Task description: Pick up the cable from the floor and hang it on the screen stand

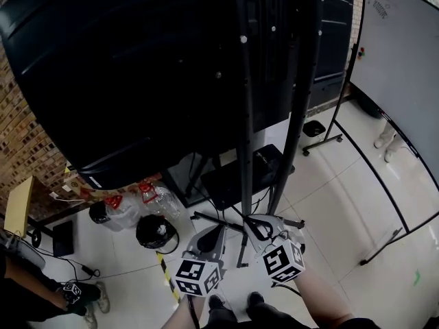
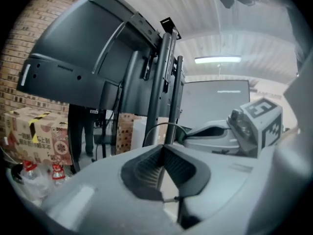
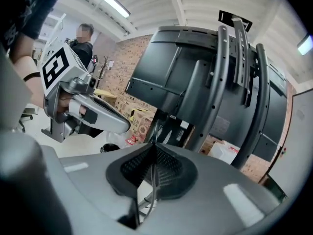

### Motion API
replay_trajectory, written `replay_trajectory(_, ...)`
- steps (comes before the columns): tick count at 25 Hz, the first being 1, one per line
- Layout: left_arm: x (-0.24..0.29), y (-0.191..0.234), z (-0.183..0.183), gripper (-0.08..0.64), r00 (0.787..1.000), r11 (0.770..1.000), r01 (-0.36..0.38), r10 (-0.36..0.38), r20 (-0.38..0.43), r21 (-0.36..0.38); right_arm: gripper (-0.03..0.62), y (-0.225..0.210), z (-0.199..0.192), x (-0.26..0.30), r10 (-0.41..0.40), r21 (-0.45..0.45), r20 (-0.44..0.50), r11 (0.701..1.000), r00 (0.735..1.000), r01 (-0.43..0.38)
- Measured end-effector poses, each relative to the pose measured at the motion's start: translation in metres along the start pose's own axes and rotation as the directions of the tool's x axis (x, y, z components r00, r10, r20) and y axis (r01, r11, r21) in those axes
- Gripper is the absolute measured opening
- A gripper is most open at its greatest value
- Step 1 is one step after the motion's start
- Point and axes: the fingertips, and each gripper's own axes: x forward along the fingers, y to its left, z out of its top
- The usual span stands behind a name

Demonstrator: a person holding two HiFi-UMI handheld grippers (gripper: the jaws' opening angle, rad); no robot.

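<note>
Right gripper [image 3: 154,152] first: pads pinched almost flat on the cable [image 3: 148,192], thin dark strands caught in the seam and trailing down out of sight under the jaws. So, cable up off the floor [image 1: 329,204], below the screen [image 1: 137,67], with both gripper views looking up at it.

Left gripper [image 2: 163,153] just beside, jaws closed as well, tips touching. One fine dark line in the seam, too thin to call as cable or shadow.

From the left gripper view, a slim arc of cable between the two grippers. One end at the right gripper's tip, the other lost behind the left gripper's own body. In the head view, cable hard to pick out at all against the black pads and the dark legs of the stand [image 1: 245,149].

Screen seen from behind, its top cut off by the frame. Foot of the stand partly hidden behind the grippers.

On the floor left of the stand: bottles [image 1: 154,197], a black bag [image 1: 156,232], boxes [image 2: 34,131] against the brick wall [image 1: 20,136], all half tucked under the screen.

Whiteboard [image 1: 405,67] at the right edge, cropped. Person [image 1: 41,293] in the lower left corner, only a leg and a shoe showing.
</note>
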Motion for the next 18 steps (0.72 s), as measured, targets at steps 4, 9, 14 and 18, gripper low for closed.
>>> replay_trajectory(4, -0.005, -0.002, 0.044, 0.005, 0.999, 0.999, -0.01, 0.007, 0.05, 0.046, 0.017, -0.026, 0.05, -0.013, 0.02, -0.059, 0.079, 0.998, 0.997, -0.015)
replay_trajectory(9, -0.003, -0.003, 0.099, 0.006, 0.991, 0.994, -0.029, 0.016, 0.131, 0.101, 0.017, -0.07, 0.103, -0.02, 0.004, -0.112, 0.16, 0.994, 0.987, 0.015)
replay_trajectory(14, 0.007, -0.011, 0.142, 0.005, 0.982, 0.988, -0.037, 0.009, 0.187, 0.148, 0.017, -0.1, 0.138, -0.024, 0.003, -0.15, 0.204, 0.988, 0.979, 0.028)
replay_trajectory(18, 0.013, -0.018, 0.173, 0.005, 0.973, 0.985, -0.052, 0.014, 0.229, 0.163, 0.017, -0.127, 0.167, -0.032, -0.009, -0.194, 0.233, 0.979, 0.972, 0.056)
